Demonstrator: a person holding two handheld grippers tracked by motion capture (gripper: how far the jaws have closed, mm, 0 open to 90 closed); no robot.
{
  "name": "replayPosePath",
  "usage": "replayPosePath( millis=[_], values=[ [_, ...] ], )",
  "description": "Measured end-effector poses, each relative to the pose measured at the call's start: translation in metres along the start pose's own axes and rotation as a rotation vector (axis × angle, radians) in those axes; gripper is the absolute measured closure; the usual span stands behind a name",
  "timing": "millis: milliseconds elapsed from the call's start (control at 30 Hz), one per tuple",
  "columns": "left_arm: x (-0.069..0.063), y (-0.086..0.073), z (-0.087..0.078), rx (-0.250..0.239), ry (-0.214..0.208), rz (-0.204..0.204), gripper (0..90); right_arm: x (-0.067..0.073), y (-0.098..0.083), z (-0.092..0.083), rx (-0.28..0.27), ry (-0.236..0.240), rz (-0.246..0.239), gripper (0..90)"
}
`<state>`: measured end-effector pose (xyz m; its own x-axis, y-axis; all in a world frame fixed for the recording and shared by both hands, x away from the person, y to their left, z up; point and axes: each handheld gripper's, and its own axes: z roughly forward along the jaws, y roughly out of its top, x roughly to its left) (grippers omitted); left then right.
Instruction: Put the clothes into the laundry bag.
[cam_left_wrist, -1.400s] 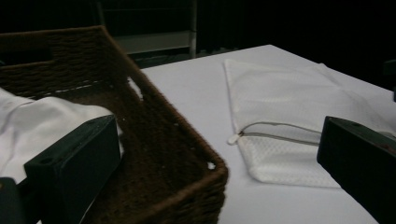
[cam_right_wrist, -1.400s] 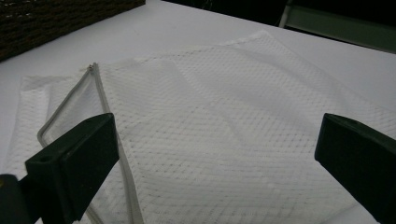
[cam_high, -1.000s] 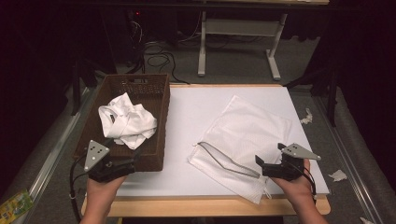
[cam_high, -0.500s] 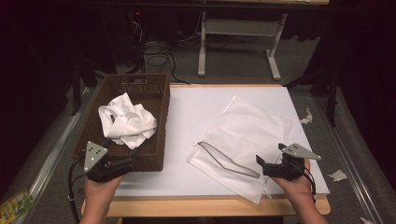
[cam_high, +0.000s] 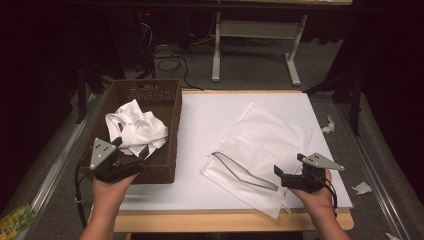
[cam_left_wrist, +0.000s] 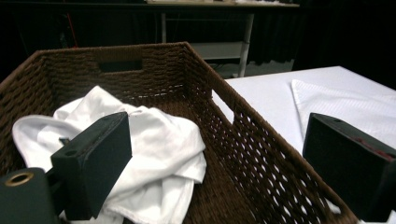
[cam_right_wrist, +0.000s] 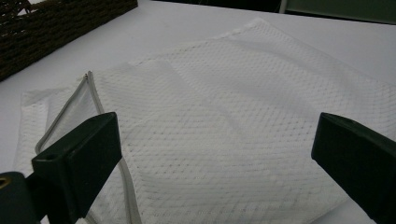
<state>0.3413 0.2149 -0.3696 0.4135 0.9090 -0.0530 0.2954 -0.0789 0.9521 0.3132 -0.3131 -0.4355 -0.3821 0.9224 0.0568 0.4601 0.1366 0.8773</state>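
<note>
On the white table (cam_high: 200, 150), a wicker basket (cam_high: 172, 130) at 9 o'clock holds a crumpled white garment (cam_high: 137, 130); the mesh laundry bag (cam_high: 265, 145) lies unzipped at 4 o'clock. Left gripper (cam_high: 145, 152), jaws just narrowing yet empty, and right gripper (cam_high: 276, 172) gape: nothing bagged.

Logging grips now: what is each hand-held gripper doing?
Left hand-held gripper: open, holding nothing, jaws just closing slightly.
Right hand-held gripper: open, holding nothing.

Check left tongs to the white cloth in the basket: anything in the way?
Yes, partly. The left tongs sit open at the basket's near wall, with one jaw inside and one outside it. That wall stands across their path to the white cloth; nothing covers the cloth.
</note>
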Motion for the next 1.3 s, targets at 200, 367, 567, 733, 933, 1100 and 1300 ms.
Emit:
replayPosePath(
  millis=[200, 367, 567, 733, 933, 1100, 1300],
  values=[
    [-0.007, 0.024, 0.030, 0.036, 0.022, 0.023, 8.4, -0.003, 0.000, -0.004, -0.013, 0.006, 0.014, 2.6],
    [-0.005, 0.041, 0.054, 0.058, 0.031, 0.029, 10.0, -0.004, 0.000, -0.005, -0.020, 0.012, 0.010, 3.0],
    [0.003, 0.053, 0.085, 0.109, 0.062, 0.053, 14.6, -0.004, 0.002, -0.004, -0.019, 0.016, -0.007, 3.6],
    [0.021, 0.054, 0.116, 0.254, 0.080, 0.020, 8.7, -0.004, 0.002, -0.005, -0.018, 0.017, -0.007, 4.0],
    [0.046, 0.044, 0.142, 0.408, 0.120, -0.059, 5.8, -0.006, 0.001, -0.004, -0.013, 0.019, -0.006, 4.4],
    [0.067, 0.029, 0.161, 0.595, 0.150, -0.121, 4.3, -0.004, 0.002, -0.004, -0.016, 0.026, -0.019, 4.8],
    [0.081, 0.013, 0.181, 0.772, 0.145, -0.220, 2.0, -0.003, 0.002, -0.002, -0.009, 0.032, -0.022, 5.1]
  ],
)
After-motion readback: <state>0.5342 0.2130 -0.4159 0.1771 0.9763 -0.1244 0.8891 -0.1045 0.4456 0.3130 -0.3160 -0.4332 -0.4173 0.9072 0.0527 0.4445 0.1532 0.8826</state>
